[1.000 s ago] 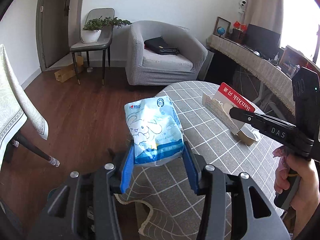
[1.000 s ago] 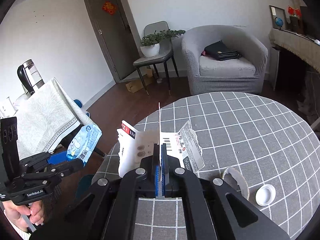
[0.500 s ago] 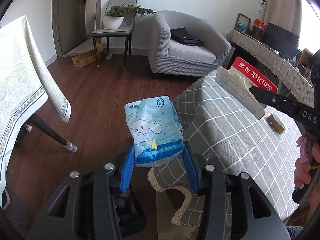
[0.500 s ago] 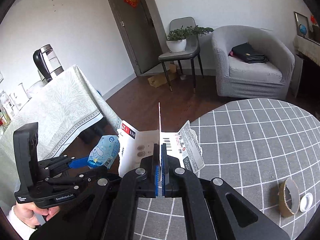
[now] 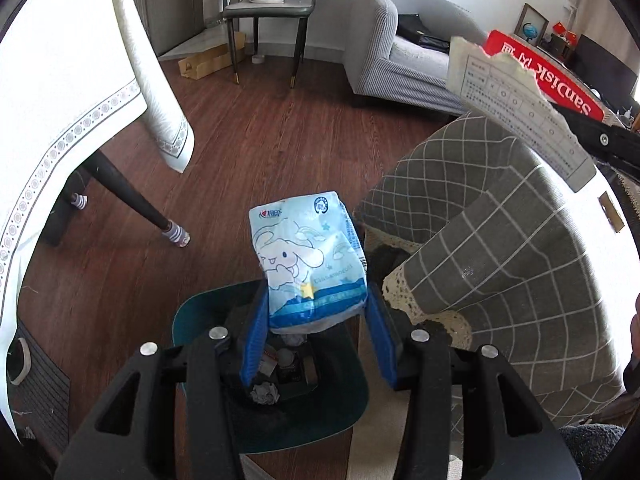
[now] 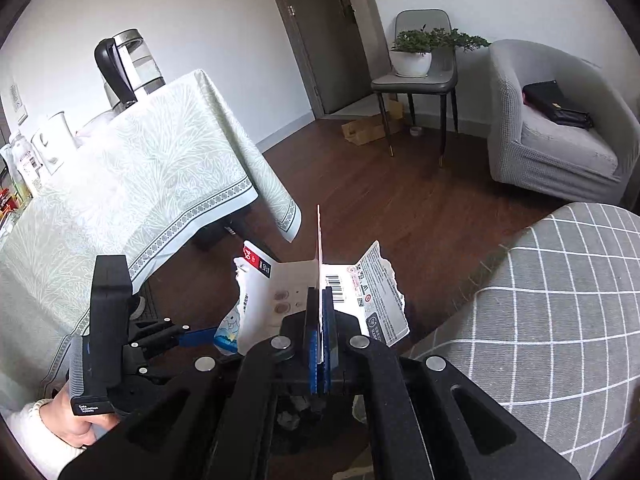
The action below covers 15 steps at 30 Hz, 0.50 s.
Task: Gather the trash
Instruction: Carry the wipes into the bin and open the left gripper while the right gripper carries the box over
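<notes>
My left gripper (image 5: 316, 312) is shut on a light blue cartoon tissue pack (image 5: 308, 268) and holds it above a dark green trash bin (image 5: 280, 412) on the floor; crumpled paper lies inside the bin. The left gripper also shows in the right wrist view (image 6: 200, 336). My right gripper (image 6: 320, 304) is shut on a torn red and white SanDisk card package (image 6: 320, 284), held upright beside the table edge. The package also shows at the top right of the left wrist view (image 5: 532, 92).
A round table with a grey checked cloth (image 5: 520, 260) stands to the right. A table with a pale patterned cloth (image 6: 120, 184) and a kettle (image 6: 128, 64) is to the left. A grey armchair (image 6: 560, 120) and a chair with a plant (image 6: 420, 68) stand behind on the wooden floor.
Both grippers have moved left off the round table and tilted down, still holding their items. The tissue pack is now over the trash bin, which has come into view.
</notes>
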Available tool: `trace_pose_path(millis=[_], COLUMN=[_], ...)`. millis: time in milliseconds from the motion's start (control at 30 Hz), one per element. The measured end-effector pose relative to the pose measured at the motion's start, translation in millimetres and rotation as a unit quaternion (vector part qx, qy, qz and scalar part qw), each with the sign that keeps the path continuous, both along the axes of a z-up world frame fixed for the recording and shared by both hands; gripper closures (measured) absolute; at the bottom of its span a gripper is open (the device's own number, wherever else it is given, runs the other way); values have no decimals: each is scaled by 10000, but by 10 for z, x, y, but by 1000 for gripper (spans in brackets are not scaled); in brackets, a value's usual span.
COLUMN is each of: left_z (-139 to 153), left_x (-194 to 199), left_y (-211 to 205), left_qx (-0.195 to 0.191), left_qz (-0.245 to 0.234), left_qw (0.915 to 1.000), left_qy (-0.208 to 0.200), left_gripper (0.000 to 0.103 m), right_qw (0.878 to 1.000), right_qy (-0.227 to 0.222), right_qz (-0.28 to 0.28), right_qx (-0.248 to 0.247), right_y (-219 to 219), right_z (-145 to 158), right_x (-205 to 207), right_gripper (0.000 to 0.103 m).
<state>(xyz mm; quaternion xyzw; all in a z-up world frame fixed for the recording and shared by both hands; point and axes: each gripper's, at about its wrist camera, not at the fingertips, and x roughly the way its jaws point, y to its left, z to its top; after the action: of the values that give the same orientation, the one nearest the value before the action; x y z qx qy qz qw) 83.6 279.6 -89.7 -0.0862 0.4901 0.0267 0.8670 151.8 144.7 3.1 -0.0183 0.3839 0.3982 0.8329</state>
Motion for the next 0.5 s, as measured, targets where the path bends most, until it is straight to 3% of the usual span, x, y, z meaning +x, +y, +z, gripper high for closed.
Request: trace_pose_path(millis=[333, 500], left_z=[-543, -797], left_x=[-179, -242], left_y=[235, 342], left_qx=[-9, -132], left_qz=[-78, -76], left_qw=[9960, 9920], left_qy=[893, 1252], left_gripper=[54, 43], right_qw=[9980, 9963], right_qy=[303, 486], right_qz=[369, 491], right_qx=[-414, -510], right_y=[467, 653], right_z=[-323, -462], right_x=[-71, -98], right_gripper=[101, 101])
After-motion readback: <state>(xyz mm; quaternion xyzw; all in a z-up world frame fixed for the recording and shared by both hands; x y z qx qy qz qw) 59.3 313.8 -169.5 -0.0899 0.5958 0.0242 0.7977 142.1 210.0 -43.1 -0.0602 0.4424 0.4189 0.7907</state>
